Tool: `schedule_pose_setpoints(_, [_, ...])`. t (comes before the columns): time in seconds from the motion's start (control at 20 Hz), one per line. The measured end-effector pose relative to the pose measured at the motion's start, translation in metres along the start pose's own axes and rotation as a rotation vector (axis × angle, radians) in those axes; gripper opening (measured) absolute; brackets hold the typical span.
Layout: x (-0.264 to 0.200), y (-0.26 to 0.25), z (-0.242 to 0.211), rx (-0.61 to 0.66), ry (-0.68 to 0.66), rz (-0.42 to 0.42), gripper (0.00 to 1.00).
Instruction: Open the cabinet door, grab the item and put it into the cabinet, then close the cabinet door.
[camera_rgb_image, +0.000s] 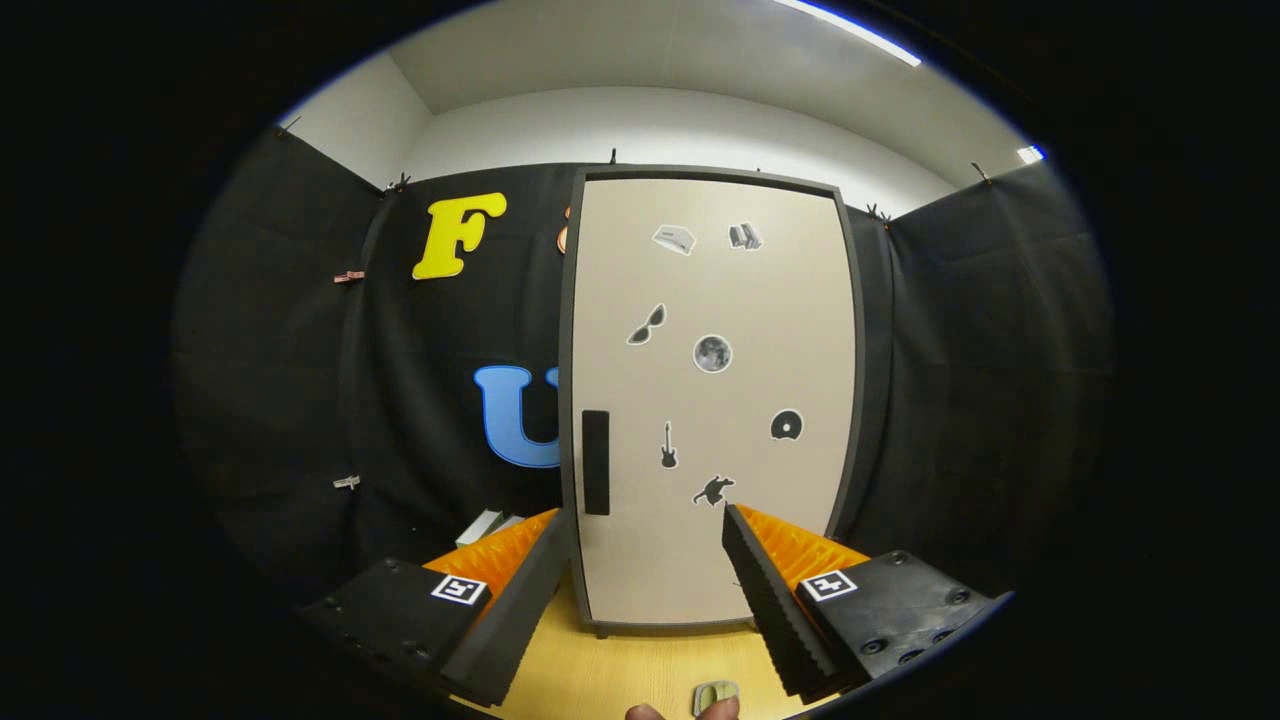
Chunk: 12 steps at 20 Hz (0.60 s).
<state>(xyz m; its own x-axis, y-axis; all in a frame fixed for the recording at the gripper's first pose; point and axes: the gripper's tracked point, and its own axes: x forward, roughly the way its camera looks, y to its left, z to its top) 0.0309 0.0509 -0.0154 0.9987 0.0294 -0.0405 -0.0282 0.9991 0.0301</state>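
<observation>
Facing shut cabinet door (710, 400), gripper (645, 525) spread, empty. Opening step: next, reach dark handle (596, 462), pull.

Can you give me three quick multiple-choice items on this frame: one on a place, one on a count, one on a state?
1. Where is the dark handle on the cabinet door?
A. Along its left edge, in the lower half
B. At the top right corner
C. In the middle of the door

2. How many stickers are on the door?
A. Three
B. Seven
C. Twelve

3. What state is the gripper in?
A. Shut on the handle
B. Shut on a box
C. Open, holding nothing

Answers:
1. A: the handle sits upright by the left edge of the cabinet door, just above the tip of the left finger.
2. B: seven stickers can be counted, among them a round moon sticker near the middle.
3. C: the gripper has its fingers spread wide, with the bottom of the door showing between them.
</observation>
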Motion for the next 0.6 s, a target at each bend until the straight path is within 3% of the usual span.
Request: schedule_pose_setpoints(0.6, [0.102, 0.058, -0.016, 0.025, -0.002, 0.041, 0.97])
